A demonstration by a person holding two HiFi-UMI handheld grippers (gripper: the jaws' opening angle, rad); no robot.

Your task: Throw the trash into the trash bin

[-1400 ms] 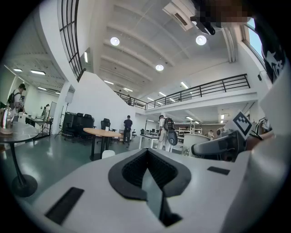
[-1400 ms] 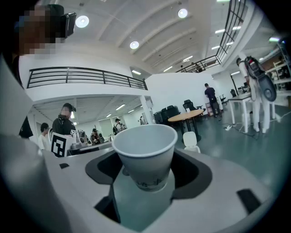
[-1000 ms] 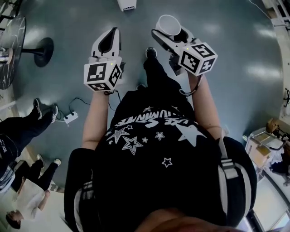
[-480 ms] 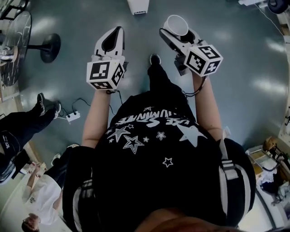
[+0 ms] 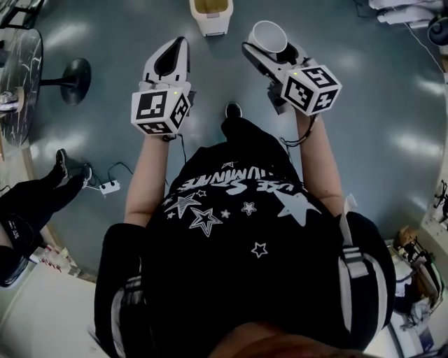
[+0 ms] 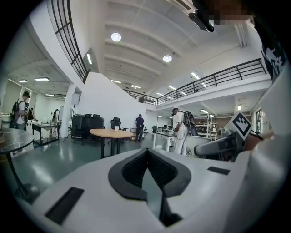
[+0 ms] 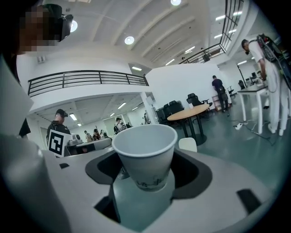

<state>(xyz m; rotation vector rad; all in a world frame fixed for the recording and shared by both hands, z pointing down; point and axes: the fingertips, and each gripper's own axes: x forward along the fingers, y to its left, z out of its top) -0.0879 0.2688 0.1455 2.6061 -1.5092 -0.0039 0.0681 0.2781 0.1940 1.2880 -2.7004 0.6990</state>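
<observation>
The white trash bin point(image 5: 210, 15) stands on the grey floor at the top of the head view, ahead of and between the two grippers. My right gripper point(image 5: 269, 50) is shut on a white paper cup point(image 5: 269, 36), held upright with its mouth open. In the right gripper view the cup point(image 7: 144, 154) fills the middle, between the jaws of my right gripper point(image 7: 145, 175). My left gripper point(image 5: 180, 47) points level, its tips together and nothing in it. In the left gripper view the dark pads of my left gripper point(image 6: 147, 157) meet.
A round table on a black foot point(image 5: 72, 70) stands at the left. A seated person's legs point(image 5: 42, 192) and a power strip with cable point(image 5: 108, 186) lie left of me. A round wooden table point(image 6: 109, 133) and several people stand farther off in the hall.
Both grippers have moved forward across the floor, the cup still in the right one. The trash bin has come further into the head view from its top edge.
</observation>
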